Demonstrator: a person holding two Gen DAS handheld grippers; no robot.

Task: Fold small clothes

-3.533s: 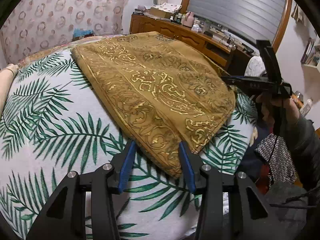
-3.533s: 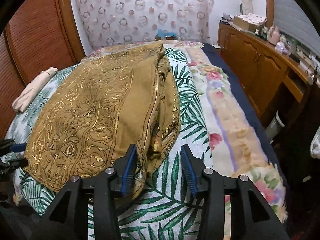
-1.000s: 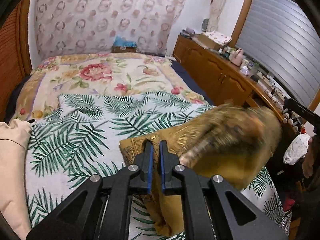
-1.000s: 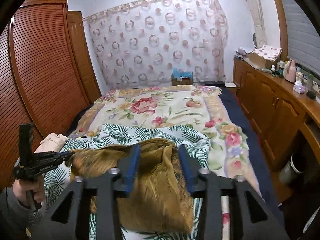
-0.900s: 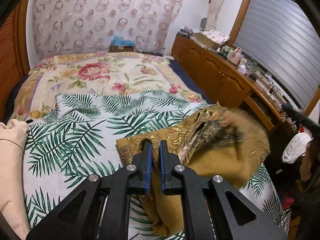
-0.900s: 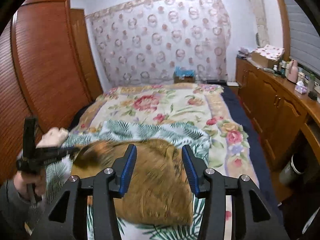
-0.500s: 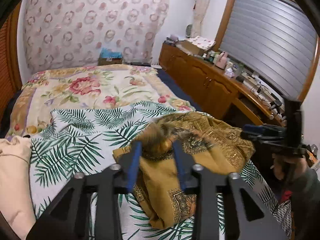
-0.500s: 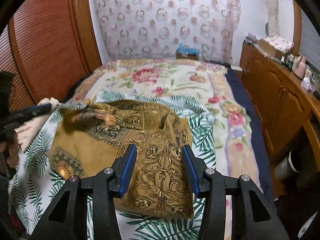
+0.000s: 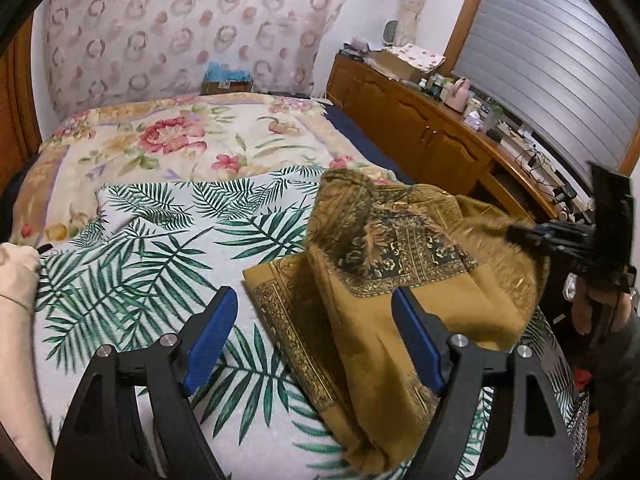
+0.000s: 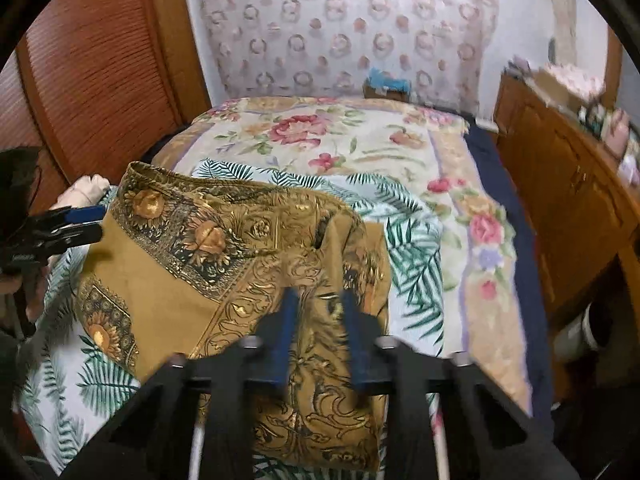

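A mustard-gold patterned cloth (image 9: 384, 280) lies loosely folded on the palm-leaf sheet (image 9: 152, 248) of the bed; it also shows in the right wrist view (image 10: 240, 264). My left gripper (image 9: 314, 332) is open and empty, its jaws spread over the cloth's near left edge. It appears from the side in the right wrist view (image 10: 76, 222). My right gripper (image 10: 316, 332) is open above the cloth's near part, blurred by motion. It appears in the left wrist view (image 9: 532, 234) at the cloth's right edge.
A floral blanket (image 9: 168, 144) covers the far half of the bed. A beige garment (image 9: 16, 276) lies at the left edge. A wooden sideboard (image 9: 432, 136) with clutter runs along the right. A wooden wardrobe (image 10: 100, 80) stands on the left.
My left gripper opened and let go of the cloth corner. The cloth dropped onto the bed in a loose fold. My right gripper moved down over the cloth.
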